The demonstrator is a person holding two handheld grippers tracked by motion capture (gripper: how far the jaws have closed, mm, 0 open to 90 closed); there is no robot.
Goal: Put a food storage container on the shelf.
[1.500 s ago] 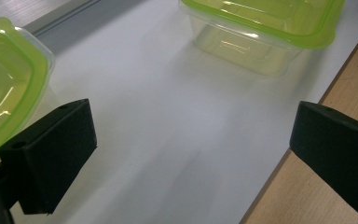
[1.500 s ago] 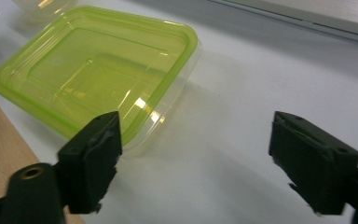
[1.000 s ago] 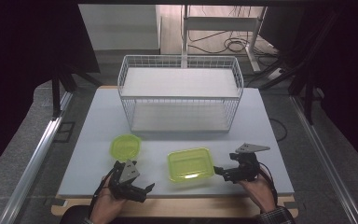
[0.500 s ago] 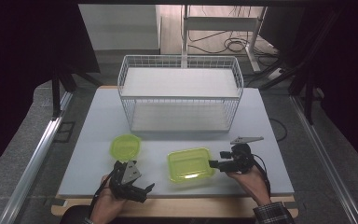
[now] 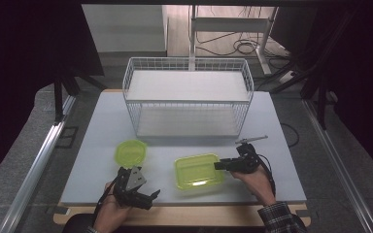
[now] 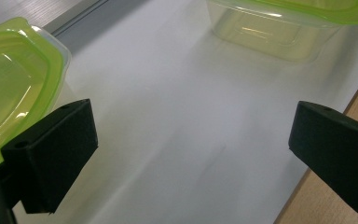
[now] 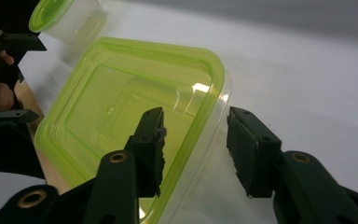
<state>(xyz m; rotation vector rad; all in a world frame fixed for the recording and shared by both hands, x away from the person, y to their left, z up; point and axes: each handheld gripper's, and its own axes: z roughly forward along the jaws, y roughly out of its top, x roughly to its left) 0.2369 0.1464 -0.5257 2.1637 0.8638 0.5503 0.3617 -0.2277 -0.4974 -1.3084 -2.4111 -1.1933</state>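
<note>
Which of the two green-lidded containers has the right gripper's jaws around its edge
The rectangular container, the larger one. The right gripper straddles its rim, one jaw over the lid and one outside. The small round container sits apart, near the left gripper.

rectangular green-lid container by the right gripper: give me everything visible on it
The rectangular container has a clear, plastic-looking tub and a translucent lime-green lid with rounded corners and a stepped, recessed centre, seated on top. It sits flat and upright on the pale table, near the front edge, apart from the wire basket. The right gripper straddles its right rim, one jaw over the lid, one outside the wall; its jaws have just been closing, with gaps visible at both pads. Contents can't be made out.
</note>
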